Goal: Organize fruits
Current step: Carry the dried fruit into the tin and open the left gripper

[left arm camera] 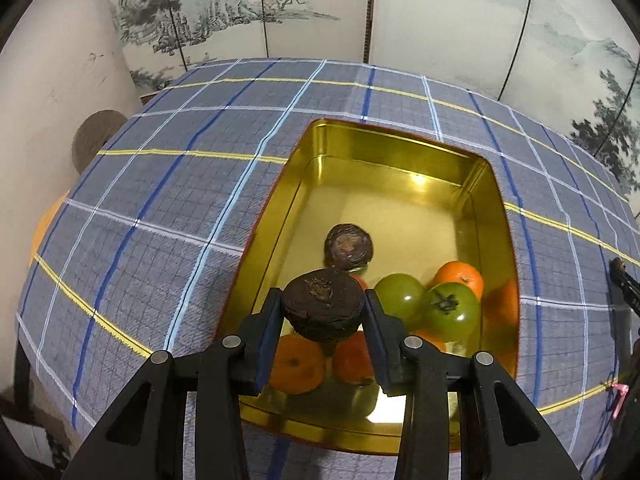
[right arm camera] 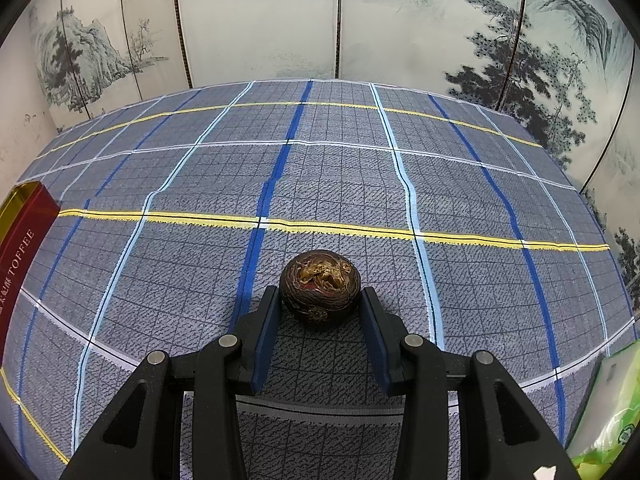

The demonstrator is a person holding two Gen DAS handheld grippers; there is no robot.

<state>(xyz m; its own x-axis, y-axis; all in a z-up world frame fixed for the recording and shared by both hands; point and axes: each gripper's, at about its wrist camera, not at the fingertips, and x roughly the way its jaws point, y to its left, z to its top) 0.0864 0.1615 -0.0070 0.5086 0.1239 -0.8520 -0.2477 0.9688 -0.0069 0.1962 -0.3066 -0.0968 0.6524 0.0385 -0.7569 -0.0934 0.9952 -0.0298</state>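
Observation:
In the left wrist view my left gripper (left arm camera: 323, 295) is shut on a dark brown round fruit (left arm camera: 324, 306) and holds it over the near end of a gold tin (left arm camera: 392, 140). Inside the tin lie another dark brown fruit (left arm camera: 347, 247), two green fruits (left arm camera: 400, 296) (left arm camera: 454, 312) and several oranges (left arm camera: 460, 278). In the right wrist view my right gripper (right arm camera: 320, 297) has its blue pads against both sides of a dark brown fruit with gold flecks (right arm camera: 319, 286), which rests on the checked cloth (right arm camera: 360, 184).
The red outer wall of the tin (right arm camera: 22, 248), lettered TOFFEE, stands at the left edge of the right wrist view. A green plastic bag (right arm camera: 612, 412) lies at the bottom right. A painted folding screen (right arm camera: 260, 20) closes off the table's far edge.

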